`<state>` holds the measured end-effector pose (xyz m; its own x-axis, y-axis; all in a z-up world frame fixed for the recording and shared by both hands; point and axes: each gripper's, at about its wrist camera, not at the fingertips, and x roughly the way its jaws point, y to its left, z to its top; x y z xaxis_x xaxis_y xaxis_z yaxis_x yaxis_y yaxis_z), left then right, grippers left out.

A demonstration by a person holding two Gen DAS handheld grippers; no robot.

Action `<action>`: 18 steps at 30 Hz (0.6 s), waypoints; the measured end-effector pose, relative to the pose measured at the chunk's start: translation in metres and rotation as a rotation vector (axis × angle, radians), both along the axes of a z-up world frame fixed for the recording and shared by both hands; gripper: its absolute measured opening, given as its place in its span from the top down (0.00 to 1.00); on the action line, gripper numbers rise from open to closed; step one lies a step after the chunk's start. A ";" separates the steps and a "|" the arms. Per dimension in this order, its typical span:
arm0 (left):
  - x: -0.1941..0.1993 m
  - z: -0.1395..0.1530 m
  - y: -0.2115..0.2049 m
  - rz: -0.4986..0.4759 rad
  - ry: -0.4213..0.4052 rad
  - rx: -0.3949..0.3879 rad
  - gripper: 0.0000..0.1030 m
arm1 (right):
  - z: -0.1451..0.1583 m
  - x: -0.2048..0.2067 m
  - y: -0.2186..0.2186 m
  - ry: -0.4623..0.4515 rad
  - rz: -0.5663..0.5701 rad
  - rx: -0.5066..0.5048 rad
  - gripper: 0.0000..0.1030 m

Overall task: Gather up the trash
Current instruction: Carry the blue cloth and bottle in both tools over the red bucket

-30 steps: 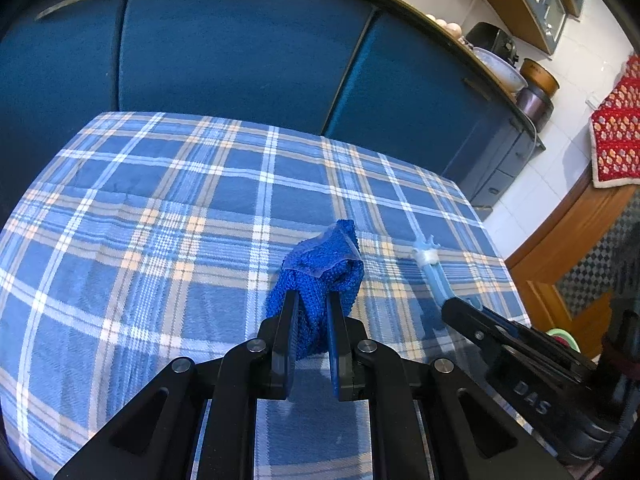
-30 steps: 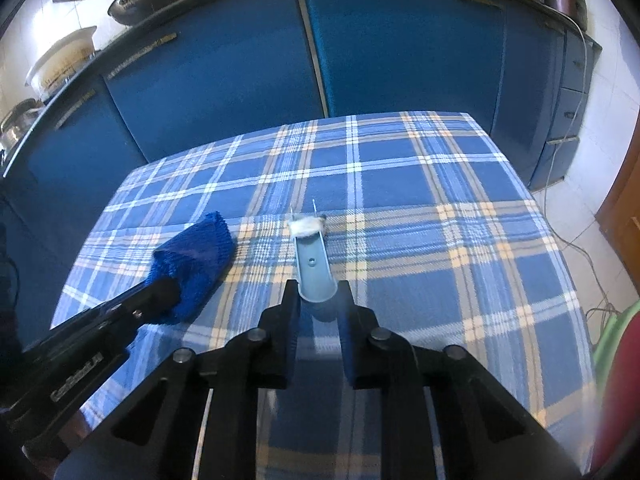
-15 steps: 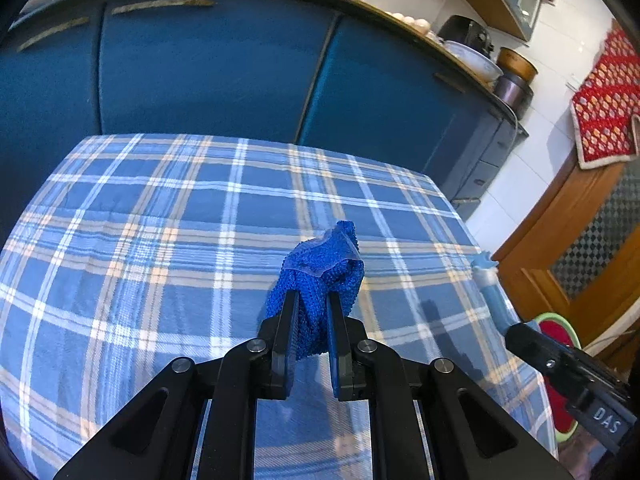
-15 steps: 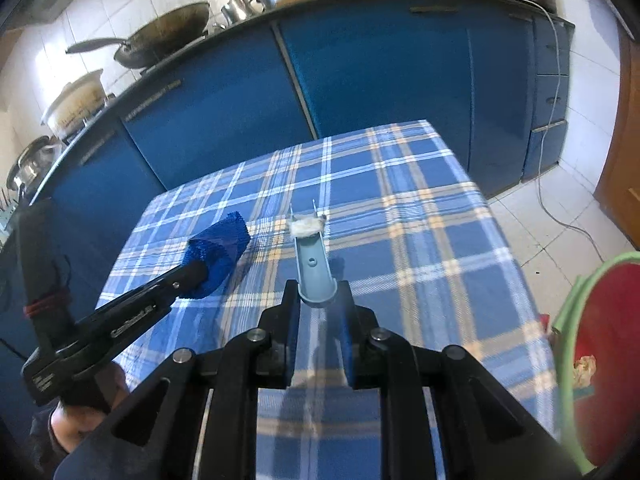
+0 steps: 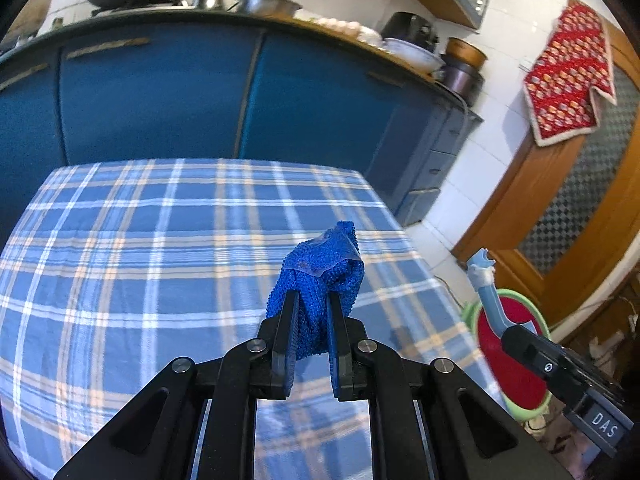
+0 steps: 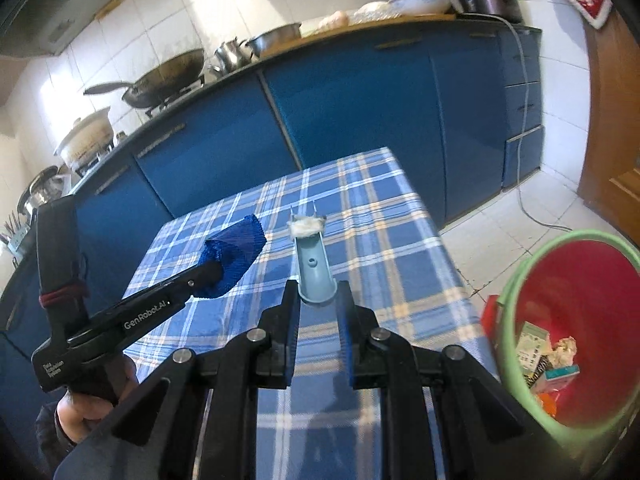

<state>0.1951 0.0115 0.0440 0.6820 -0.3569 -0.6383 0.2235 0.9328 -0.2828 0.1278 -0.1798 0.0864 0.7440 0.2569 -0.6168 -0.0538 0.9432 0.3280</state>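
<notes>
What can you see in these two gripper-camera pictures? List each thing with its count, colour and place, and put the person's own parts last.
Knitted cloth: one, bright blue, clamped in the left gripper above the table.
Plastic handle: one, grey-blue, with a white wad at its far tip, clamped in the right gripper.
Tablecloth: one, blue plaid with white and orange lines, covering the table.
Bin: one, red inside with a green rim, on the floor right of the table, holding cartons and crumpled paper.
Cabinets: a run, dark blue, behind the table.
Wok: one, dark, on the stove.
Hanging cloth: one, red patterned, on the wooden door.
Left gripper: one, black, shut.
Right gripper: one, black, shut.
</notes>
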 end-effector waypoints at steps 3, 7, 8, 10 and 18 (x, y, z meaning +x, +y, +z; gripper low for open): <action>-0.007 0.005 -0.014 -0.032 -0.006 -0.002 0.87 | 0.004 -0.014 -0.013 -0.014 -0.031 0.008 0.80; -0.016 0.010 -0.038 -0.085 -0.006 -0.003 0.87 | 0.007 -0.033 -0.035 -0.024 -0.083 0.021 0.80; -0.019 0.011 -0.044 -0.097 -0.005 -0.003 0.87 | 0.007 -0.036 -0.040 -0.025 -0.095 0.024 0.80; -0.023 0.012 -0.058 -0.124 -0.002 -0.001 0.87 | 0.007 -0.045 -0.054 -0.027 -0.127 0.031 0.80; -0.038 0.013 -0.107 -0.214 0.006 0.015 0.87 | 0.002 -0.073 -0.101 -0.025 -0.229 0.051 0.80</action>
<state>0.1574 -0.0954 0.0570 0.5880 -0.4835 -0.6484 0.4151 0.8684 -0.2711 0.0544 -0.2808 0.0887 0.8014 0.1095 -0.5880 0.1512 0.9141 0.3764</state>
